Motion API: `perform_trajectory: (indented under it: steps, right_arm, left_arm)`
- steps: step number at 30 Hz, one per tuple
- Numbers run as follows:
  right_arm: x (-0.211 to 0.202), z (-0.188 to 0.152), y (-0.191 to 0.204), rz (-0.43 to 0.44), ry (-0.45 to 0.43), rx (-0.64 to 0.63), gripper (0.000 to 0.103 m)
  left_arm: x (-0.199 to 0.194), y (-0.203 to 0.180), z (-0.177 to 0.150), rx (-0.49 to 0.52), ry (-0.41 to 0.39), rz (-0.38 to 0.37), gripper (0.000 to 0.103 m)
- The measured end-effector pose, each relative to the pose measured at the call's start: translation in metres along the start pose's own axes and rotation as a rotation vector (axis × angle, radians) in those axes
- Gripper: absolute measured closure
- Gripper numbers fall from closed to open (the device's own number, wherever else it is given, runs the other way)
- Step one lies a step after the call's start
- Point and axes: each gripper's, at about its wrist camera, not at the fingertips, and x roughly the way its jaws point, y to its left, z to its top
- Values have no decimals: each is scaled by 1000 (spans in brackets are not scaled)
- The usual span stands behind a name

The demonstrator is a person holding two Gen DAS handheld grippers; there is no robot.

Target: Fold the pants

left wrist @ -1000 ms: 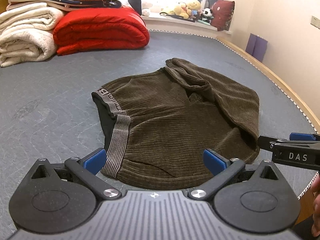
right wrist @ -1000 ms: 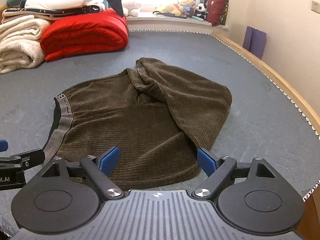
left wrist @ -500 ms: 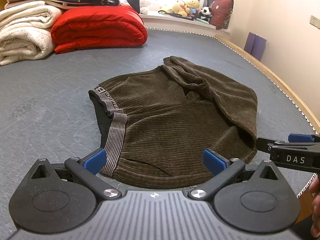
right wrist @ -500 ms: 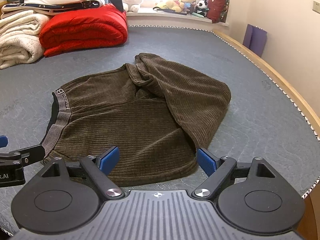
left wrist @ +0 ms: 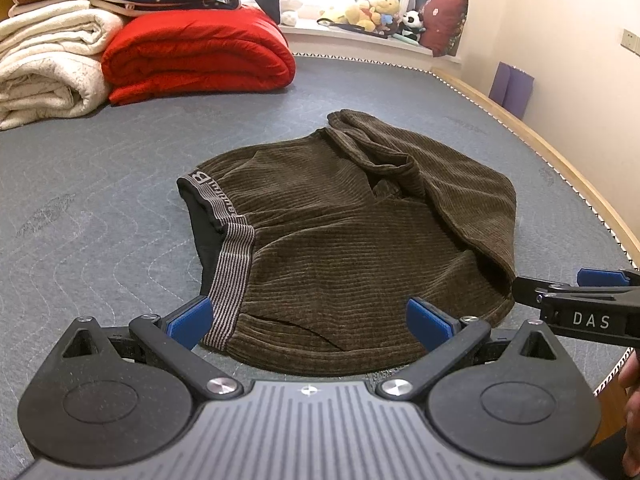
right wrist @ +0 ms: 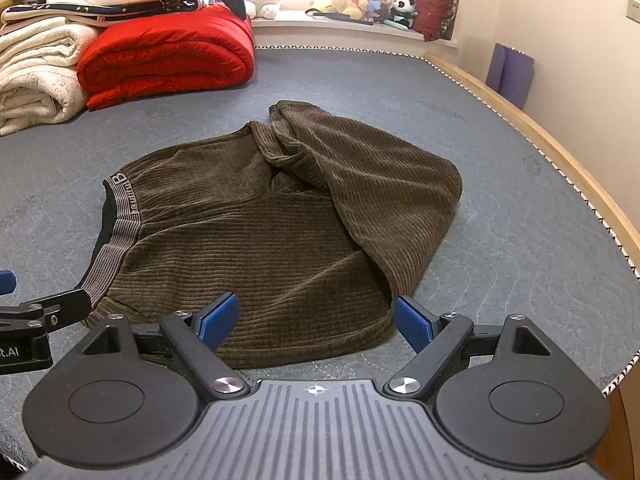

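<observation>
Brown corduroy pants (left wrist: pixel 352 232) lie folded on the grey mattress (left wrist: pixel 100 220), striped grey waistband (left wrist: pixel 228 276) to the left, legs doubled over on the right. They also show in the right wrist view (right wrist: pixel 280 236). My left gripper (left wrist: pixel 308 320) is open and empty, just before the near edge of the pants by the waistband. My right gripper (right wrist: pixel 316 320) is open and empty, at the near right corner of the pants. The right gripper's side (left wrist: pixel 576 304) shows at the right of the left wrist view.
A red quilt (left wrist: pixel 196 56) and white blankets (left wrist: pixel 44 76) are stacked at the far left. Plush toys (left wrist: pixel 368 12) sit on the window ledge. The wooden bed rim (right wrist: pixel 560 160) runs along the right, with a wall beyond.
Both grippers have drifted slightly, staying open by the near edge of the pants. The pants have not moved.
</observation>
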Motion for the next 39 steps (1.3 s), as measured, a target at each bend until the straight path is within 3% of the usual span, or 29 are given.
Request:
perform_trajectory:
  steps: [16, 18, 20, 22, 24, 25, 26, 28, 31, 33, 35, 36, 38, 39]
  right_arm:
    - [1, -3, 4, -4, -5, -7, 18]
    - [-1, -3, 4, -2, -11, -10, 21]
    - [-3, -3, 3, 4, -20, -5, 27]
    - [-4, -2, 1, 15, -32, 4, 39]
    - [-4, -2, 0, 33, -41, 18, 53]
    - [-4, -2, 0, 45, -45, 24, 62]
    - [-3, -2, 0, 63, -53, 28, 65]
    - [-1, -3, 5, 93, -61, 18, 69]
    - [2, -5, 15, 152, -83, -16, 69]
    - [9, -9, 26, 185, -71, -63, 69]
    - [17, -12, 41, 205, -53, -126, 69]
    - [21, -14, 50, 207, -54, -166, 68]
    - [26, -16, 66, 218, -61, -234, 67]
    - [30, -17, 73, 226, -51, -263, 67]
  left_arm:
    - [0, -1, 0, 3, -6, 4, 0]
    - [-2, 0, 0, 12, -18, 3, 9]
    - [-4, 4, 3, 13, -23, -10, 46]
    - [-4, 13, 9, -5, 2, -58, 63]
    - [-1, 30, 21, -51, 58, -133, 73]
    - [4, 41, 29, -83, 107, -181, 84]
    - [9, 50, 36, -103, 148, -216, 90]
    - [21, 68, 56, -98, 207, -249, 90]
    - [39, 94, 81, -39, 212, -245, 90]
    - [59, 121, 84, -62, 202, -271, 89]
    - [85, 151, 72, -124, 231, -248, 89]
    - [104, 165, 68, -213, 328, -179, 88]
    - [121, 188, 63, -390, 364, -195, 88]
    - [126, 192, 64, -418, 374, -212, 88]
